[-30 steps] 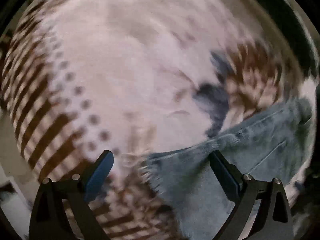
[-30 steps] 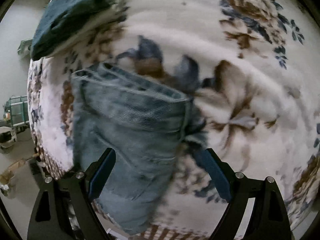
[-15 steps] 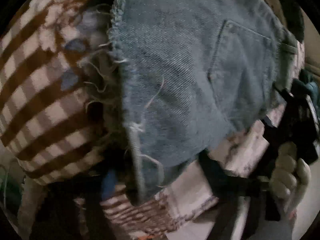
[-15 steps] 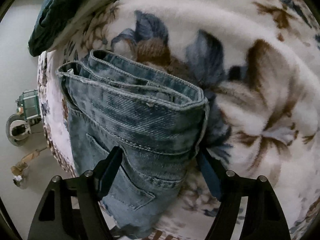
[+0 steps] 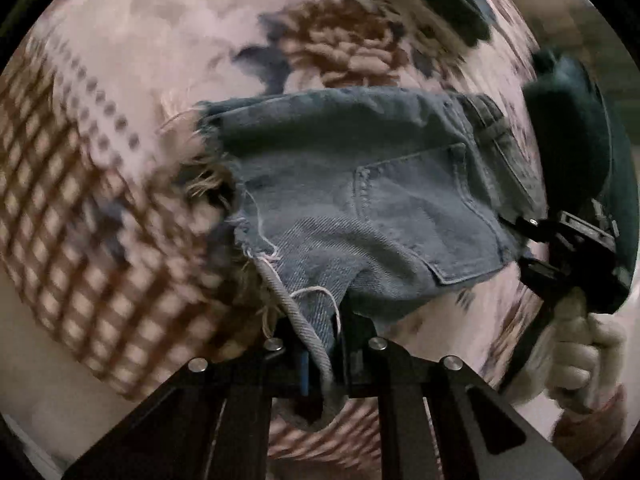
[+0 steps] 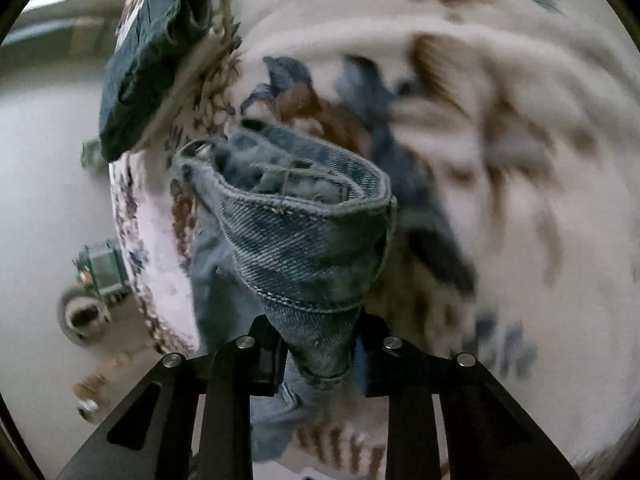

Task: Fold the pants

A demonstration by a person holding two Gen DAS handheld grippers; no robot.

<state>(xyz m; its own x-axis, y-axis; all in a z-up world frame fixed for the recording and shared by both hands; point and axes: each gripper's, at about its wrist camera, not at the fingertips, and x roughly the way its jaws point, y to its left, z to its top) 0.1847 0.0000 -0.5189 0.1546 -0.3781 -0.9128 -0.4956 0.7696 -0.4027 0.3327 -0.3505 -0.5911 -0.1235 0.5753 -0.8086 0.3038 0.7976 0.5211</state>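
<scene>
Light blue denim shorts [image 5: 368,200] with frayed hems lie folded on a floral blanket [image 5: 160,52], back pocket up. My left gripper [image 5: 324,364] is shut on the frayed hem corner of the shorts. My right gripper [image 6: 318,356] is shut on the waistband end of the shorts [image 6: 304,240], which bunches up in front of the camera. In the left wrist view the right gripper [image 5: 520,248] shows at the shorts' far right edge, held by a gloved hand [image 5: 580,352].
A dark green folded garment [image 6: 148,56] lies on the blanket's far edge; it also shows in the left wrist view [image 5: 576,152]. The blanket edge drops to a pale floor [image 6: 40,184] on the left, where a small green wheeled object [image 6: 96,276] stands.
Both grippers have closed on the shorts: the left on the hem, the right on the waistband. The shorts are now lifted and bunched at both ends.
</scene>
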